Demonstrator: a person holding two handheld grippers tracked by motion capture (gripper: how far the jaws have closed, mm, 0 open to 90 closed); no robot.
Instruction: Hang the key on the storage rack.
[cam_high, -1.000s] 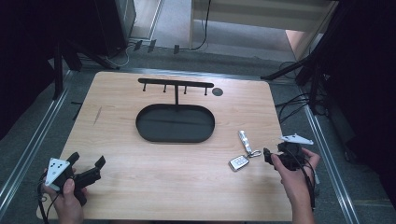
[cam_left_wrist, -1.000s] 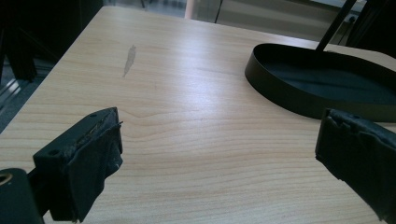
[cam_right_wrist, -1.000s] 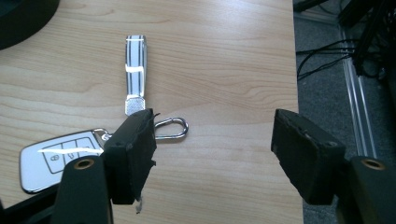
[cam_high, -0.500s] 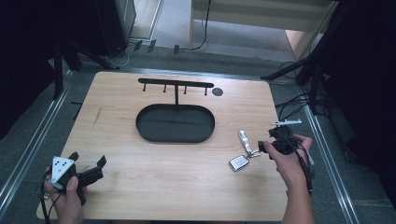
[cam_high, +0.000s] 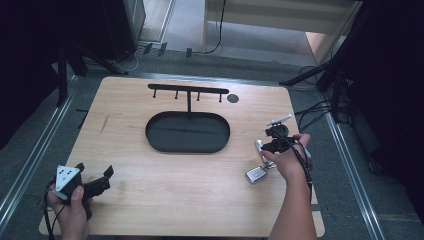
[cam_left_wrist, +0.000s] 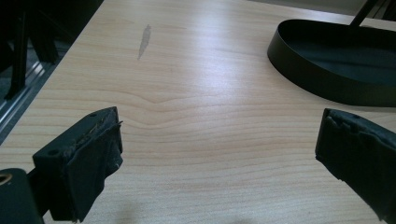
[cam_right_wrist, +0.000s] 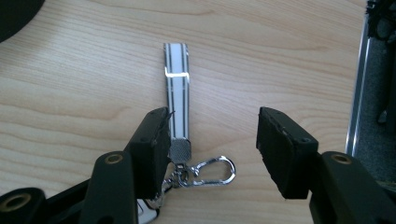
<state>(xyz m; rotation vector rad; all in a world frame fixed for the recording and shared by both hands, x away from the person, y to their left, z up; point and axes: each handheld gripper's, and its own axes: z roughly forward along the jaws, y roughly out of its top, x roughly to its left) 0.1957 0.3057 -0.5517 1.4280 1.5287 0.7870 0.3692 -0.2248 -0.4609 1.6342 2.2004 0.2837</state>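
Since a second ago, my left gripper (cam_high: 95, 186) has stayed put at the near left corner of the table (cam_high: 150, 200), jaws wide apart over bare wood, while my right gripper (cam_high: 269, 142) has slid in over the keychain strap (cam_right_wrist: 177, 93) and its jaws have just been closing, still apart, with the strap and the snap hook (cam_right_wrist: 210, 170) between them. The strap lies flat on the wood, right of the black tray (cam_high: 187, 132), and the key fob (cam_high: 256, 174) trails on the near side. One pad touches the strap's edge while the other stands well off, so I judge a squeeze could shove the strap sideways, or pinch only the hook and leave the fob swinging.
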